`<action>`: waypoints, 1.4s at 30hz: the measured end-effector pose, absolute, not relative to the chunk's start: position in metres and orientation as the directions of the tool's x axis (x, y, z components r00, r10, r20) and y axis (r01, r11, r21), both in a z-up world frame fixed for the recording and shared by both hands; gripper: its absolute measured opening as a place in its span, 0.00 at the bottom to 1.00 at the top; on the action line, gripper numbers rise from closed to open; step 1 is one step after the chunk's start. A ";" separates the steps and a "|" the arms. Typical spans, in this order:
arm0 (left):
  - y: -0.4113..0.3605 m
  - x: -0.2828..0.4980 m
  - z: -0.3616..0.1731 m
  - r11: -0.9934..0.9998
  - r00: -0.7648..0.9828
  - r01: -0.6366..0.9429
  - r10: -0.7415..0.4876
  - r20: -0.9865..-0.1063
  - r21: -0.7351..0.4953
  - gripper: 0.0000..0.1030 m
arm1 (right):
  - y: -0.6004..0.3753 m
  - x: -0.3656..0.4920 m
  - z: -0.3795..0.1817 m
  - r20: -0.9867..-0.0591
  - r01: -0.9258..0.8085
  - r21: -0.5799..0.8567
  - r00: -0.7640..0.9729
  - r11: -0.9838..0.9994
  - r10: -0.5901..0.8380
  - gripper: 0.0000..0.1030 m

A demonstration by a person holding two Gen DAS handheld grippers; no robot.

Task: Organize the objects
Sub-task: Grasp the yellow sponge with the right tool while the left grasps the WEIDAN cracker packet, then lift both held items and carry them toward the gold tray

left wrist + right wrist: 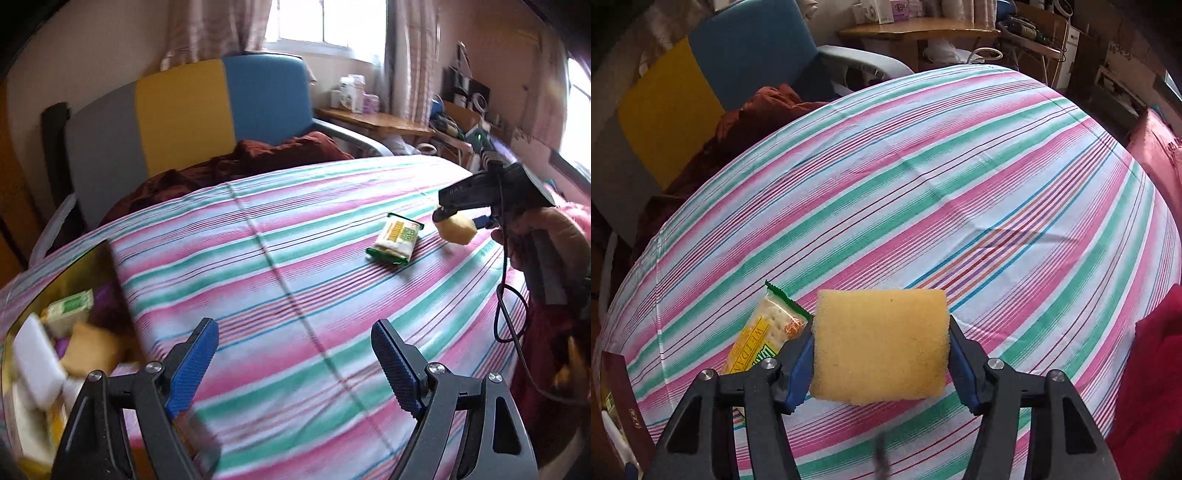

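My right gripper (881,354) is shut on a yellow sponge (881,345) and holds it above the striped tablecloth (923,177). In the left wrist view the right gripper (448,221) and the sponge (456,229) hang at the right, just right of a cracker packet (395,240) lying flat on the cloth. The packet also shows in the right wrist view (764,332), left of and below the sponge. My left gripper (295,350) is open and empty above the cloth. A brown box (55,332) at the left holds sponges and packets.
A chair with grey, yellow and blue panels (184,110) stands behind the table with a dark red cloth (240,158) on its seat. A wooden desk with clutter (373,118) stands at the back right. A black cable (509,306) hangs from the right gripper. The box edge also shows in the right wrist view (624,402).
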State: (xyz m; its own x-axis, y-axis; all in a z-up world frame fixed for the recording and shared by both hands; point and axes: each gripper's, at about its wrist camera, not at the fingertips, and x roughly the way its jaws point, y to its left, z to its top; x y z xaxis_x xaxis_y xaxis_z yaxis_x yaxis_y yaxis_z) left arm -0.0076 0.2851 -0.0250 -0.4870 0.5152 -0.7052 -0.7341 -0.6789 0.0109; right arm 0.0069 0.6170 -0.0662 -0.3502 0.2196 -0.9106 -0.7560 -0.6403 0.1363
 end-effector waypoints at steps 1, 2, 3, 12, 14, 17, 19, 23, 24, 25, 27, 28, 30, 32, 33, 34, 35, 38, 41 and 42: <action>0.294 -0.010 -0.026 -0.667 -0.480 -0.745 0.518 -0.708 0.016 0.83 | 0.618 0.002 -0.067 -0.911 -0.757 0.130 -0.346 -0.641 0.223 0.61; 0.303 -0.012 -0.028 -0.656 -0.472 -0.754 0.518 -0.713 0.023 0.83 | 0.622 0.001 -0.068 -0.912 -0.758 0.126 -0.342 -0.640 0.226 0.61; 0.312 -0.014 -0.030 -0.645 -0.465 -0.764 0.515 -0.720 0.032 0.83 | 0.622 0.002 -0.069 -0.914 -0.763 0.121 -0.335 -0.635 0.230 0.62; 0.406 -0.033 -0.050 -0.500 -0.356 -0.865 0.553 -0.753 0.043 0.83 | 0.631 0.012 -0.073 -0.922 -0.778 0.185 -0.348 -0.600 0.167 0.62; 0.427 -0.035 -0.053 -0.450 -0.325 -0.892 0.570 -0.754 0.044 0.83 | 0.629 0.011 -0.074 -0.922 -0.775 0.193 -0.353 -0.602 0.159 0.62; 0.452 -0.039 -0.059 -0.413 -0.315 -0.908 0.568 -0.760 0.068 0.83 | 0.629 0.012 -0.074 -0.920 -0.773 0.205 -0.361 -0.601 0.150 0.62; 0.468 -0.043 -0.063 -0.393 -0.304 -0.917 0.566 -0.767 0.073 0.82 | 0.630 0.014 -0.075 -0.920 -0.775 0.214 -0.364 -0.594 0.144 0.62; 0.498 -0.052 -0.076 -0.357 -0.287 -0.930 0.555 -0.781 0.088 0.82 | 0.631 0.014 -0.077 -0.922 -0.779 0.219 -0.362 -0.588 0.137 0.62; 0.505 -0.054 -0.079 -0.355 -0.283 -0.931 0.550 -0.786 0.087 0.79 | 0.631 0.014 -0.078 -0.923 -0.778 0.220 -0.362 -0.589 0.133 0.62; 0.513 -0.058 -0.085 -0.355 -0.270 -0.932 0.541 -0.796 0.075 0.73 | 0.630 0.014 -0.078 -0.923 -0.777 0.218 -0.360 -0.591 0.133 0.62; 0.520 -0.064 -0.093 -0.361 -0.235 -0.932 0.539 -0.809 0.030 0.61 | 0.629 0.013 -0.079 -0.925 -0.774 0.216 -0.358 -0.595 0.130 0.62; 0.519 -0.066 -0.092 -0.379 -0.231 -0.925 0.550 -0.802 0.007 0.47 | 0.628 0.013 -0.079 -0.924 -0.771 0.221 -0.361 -0.597 0.125 0.62; 0.515 -0.067 -0.090 -0.413 -0.248 -0.911 0.548 -0.799 -0.001 0.46 | 0.625 0.011 -0.078 -0.918 -0.754 0.240 -0.382 -0.612 0.110 0.62; 0.503 -0.067 -0.090 -0.443 -0.255 -0.896 0.553 -0.793 -0.021 0.46 | 0.620 0.008 -0.075 -0.910 -0.729 0.254 -0.402 -0.635 0.098 0.62; 0.495 -0.066 -0.089 -0.462 -0.265 -0.886 0.549 -0.793 -0.025 0.46 | 0.616 0.006 -0.074 -0.908 -0.714 0.255 -0.408 -0.652 0.093 0.62; 0.487 -0.066 -0.088 -0.486 -0.278 -0.873 0.542 -0.793 -0.026 0.46 | 0.613 0.002 -0.075 -0.908 -0.697 0.258 -0.411 -0.669 0.078 0.62; 0.475 -0.065 -0.088 -0.514 -0.292 -0.857 0.534 -0.793 -0.031 0.46 | 0.610 0.000 -0.076 -0.909 -0.682 0.266 -0.413 -0.681 0.059 0.62; 0.434 -0.060 -0.087 -0.589 -0.336 -0.807 0.510 -0.791 -0.037 0.46 | 0.594 -0.011 -0.079 -0.911 -0.614 0.280 -0.413 -0.738 -0.001 0.62; 0.393 -0.052 -0.085 -0.655 -0.379 -0.755 0.482 -0.790 -0.037 0.46 | 0.579 -0.020 -0.080 -0.906 -0.534 0.301 -0.419 -0.790 -0.062 0.62; 0.381 -0.049 -0.085 -0.668 -0.394 -0.744 0.473 -0.788 -0.030 0.46 | 0.569 -0.023 -0.080 -0.904 -0.509 0.310 -0.418 -0.803 -0.084 0.62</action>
